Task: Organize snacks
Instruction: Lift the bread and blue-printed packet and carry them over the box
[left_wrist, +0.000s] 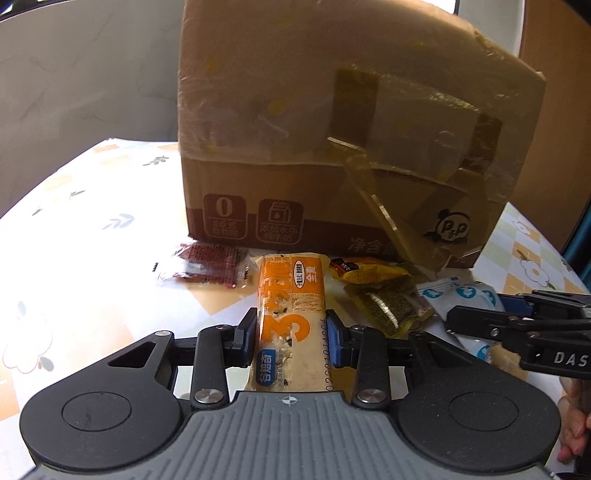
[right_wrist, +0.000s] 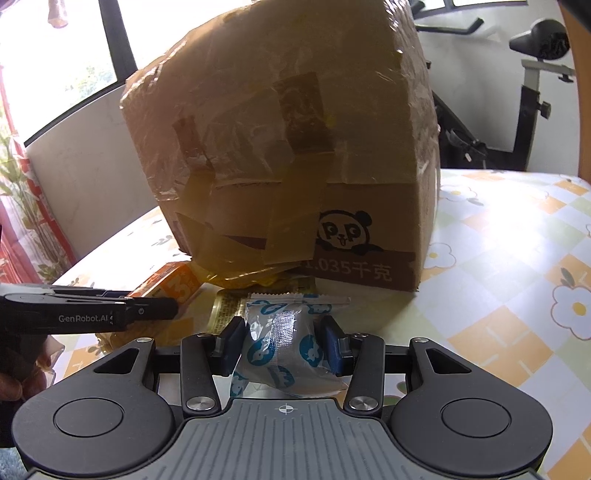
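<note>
My left gripper (left_wrist: 291, 332) is shut on a long orange-and-cream snack bar (left_wrist: 290, 295) that points toward the taped cardboard box (left_wrist: 332, 147). My right gripper (right_wrist: 282, 341) is shut on a white packet with blue prints (right_wrist: 284, 339), just in front of the same box (right_wrist: 295, 155). In the left wrist view the right gripper (left_wrist: 517, 325) comes in from the right, over more blue-print packets (left_wrist: 461, 295). A red packet (left_wrist: 210, 266) and a yellow packet (left_wrist: 376, 284) lie by the box's base. The orange bar also shows in the right wrist view (right_wrist: 173, 284).
The table wears a flowered check cloth (right_wrist: 517, 295). The box stands tall at mid-table with tape strips hanging off it. An exercise bike (right_wrist: 532, 92) stands behind the table at right, and a window and red curtain (right_wrist: 22, 221) at left.
</note>
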